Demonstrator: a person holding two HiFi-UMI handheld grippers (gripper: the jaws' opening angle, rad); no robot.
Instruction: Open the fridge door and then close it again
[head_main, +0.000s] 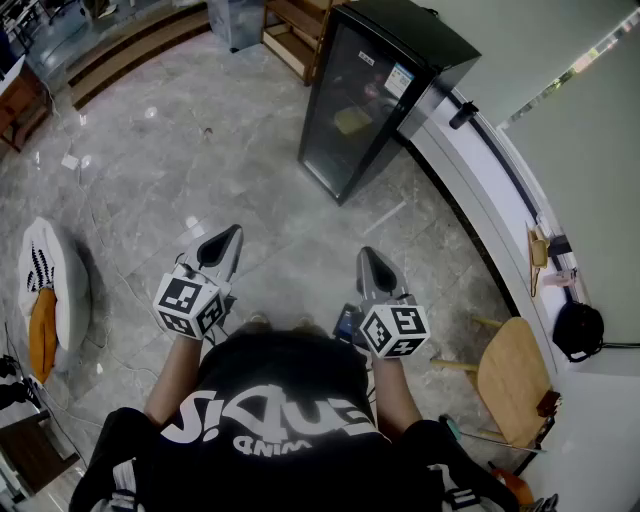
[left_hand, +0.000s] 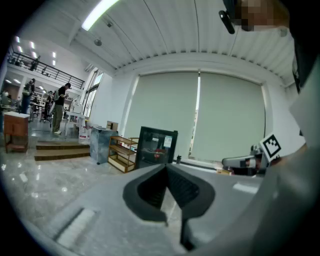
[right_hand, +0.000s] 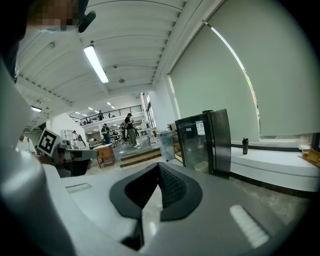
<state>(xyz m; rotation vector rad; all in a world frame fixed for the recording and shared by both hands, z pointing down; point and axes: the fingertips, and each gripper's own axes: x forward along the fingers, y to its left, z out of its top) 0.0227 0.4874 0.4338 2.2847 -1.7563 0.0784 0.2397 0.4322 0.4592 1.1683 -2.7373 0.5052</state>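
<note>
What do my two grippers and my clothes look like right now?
The left gripper and right gripper are both light grey, tapering shells with dark ribbed pads. Each carries a white cube printed with black square markers. The person wears a black T-shirt with white lettering.

Large white letters run across the person's black shirt (head_main: 270, 420) at the lower middle of the head view, but they are seen upside down and cannot be read with certainty. A small white-and-blue label (head_main: 398, 80) sits on the fridge (head_main: 350, 120) door, upper middle. Its print is too small to read.
</note>
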